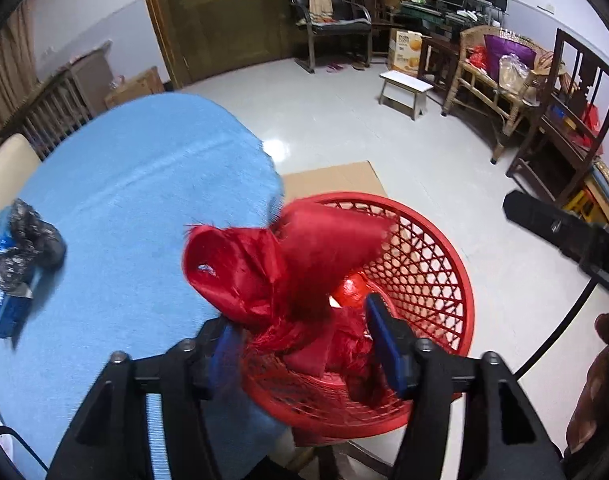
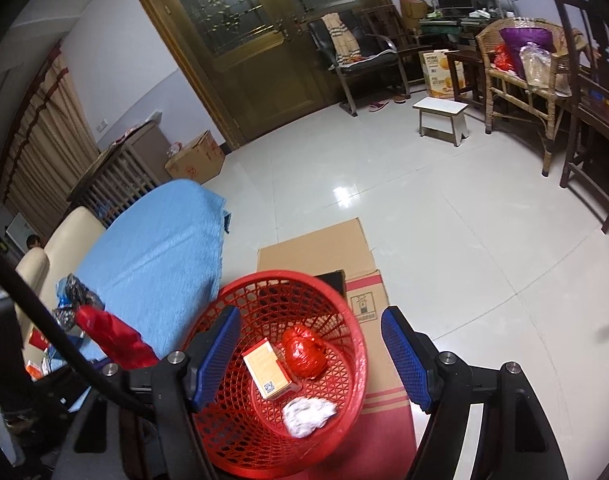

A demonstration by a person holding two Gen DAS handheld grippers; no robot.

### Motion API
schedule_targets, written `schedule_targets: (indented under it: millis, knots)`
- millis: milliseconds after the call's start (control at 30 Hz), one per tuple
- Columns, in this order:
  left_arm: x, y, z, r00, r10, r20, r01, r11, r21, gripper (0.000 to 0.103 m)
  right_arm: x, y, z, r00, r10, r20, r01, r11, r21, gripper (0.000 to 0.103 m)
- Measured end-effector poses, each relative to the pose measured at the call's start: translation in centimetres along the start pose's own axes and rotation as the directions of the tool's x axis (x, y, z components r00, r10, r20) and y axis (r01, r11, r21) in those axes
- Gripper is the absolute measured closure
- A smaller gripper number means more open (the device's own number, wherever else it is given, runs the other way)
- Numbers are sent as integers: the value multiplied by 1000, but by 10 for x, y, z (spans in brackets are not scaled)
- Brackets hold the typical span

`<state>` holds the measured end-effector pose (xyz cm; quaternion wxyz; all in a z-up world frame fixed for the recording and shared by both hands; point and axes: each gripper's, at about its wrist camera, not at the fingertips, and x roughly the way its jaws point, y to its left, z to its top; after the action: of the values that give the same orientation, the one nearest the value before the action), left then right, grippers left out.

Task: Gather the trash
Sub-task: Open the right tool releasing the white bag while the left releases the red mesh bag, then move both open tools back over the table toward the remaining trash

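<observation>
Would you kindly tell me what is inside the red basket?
The red basket holds a small orange box, a crumpled red wrapper and a white paper wad. Anything beneath them is covered.

Table under blue cloth (image 1: 144,184): crumpled dark foil wrapper (image 1: 28,240) and small blue box (image 1: 10,312) at its left edge, touching. Pale tiled floor (image 2: 444,240): flattened cardboard sheet (image 2: 316,248) with red mesh basket (image 2: 232,432) standing on it, just beside the table edge. Farther off on the floor: small white stool (image 2: 442,114), brown carton (image 2: 196,156) by the wall.
</observation>
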<state>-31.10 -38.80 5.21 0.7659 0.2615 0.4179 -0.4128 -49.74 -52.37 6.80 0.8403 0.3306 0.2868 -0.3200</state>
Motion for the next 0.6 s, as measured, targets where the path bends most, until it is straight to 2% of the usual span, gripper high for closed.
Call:
schedule_targets:
  millis: [33,67,333,600]
  knots:
    - [2,-1,-1,1000,-1,-9,1,1000,4,26,-2,-2,2,1000,-2,6,2,1000,7,27]
    - [4,-3,-2,1000,2,-19,-2,1000,15,26,-3,-3,3,1000,-4,9,4,1000,11,27]
    - [0,1,-4,1000,-3,-20,3,1000,9,25,-7,-1,7,1000,-10,20,10,1000,7,27]
    - [-17,32,-8,1000,2,18,-1,999,-49,25,-5,27,3,1000,4,6,-4,999,-47,27]
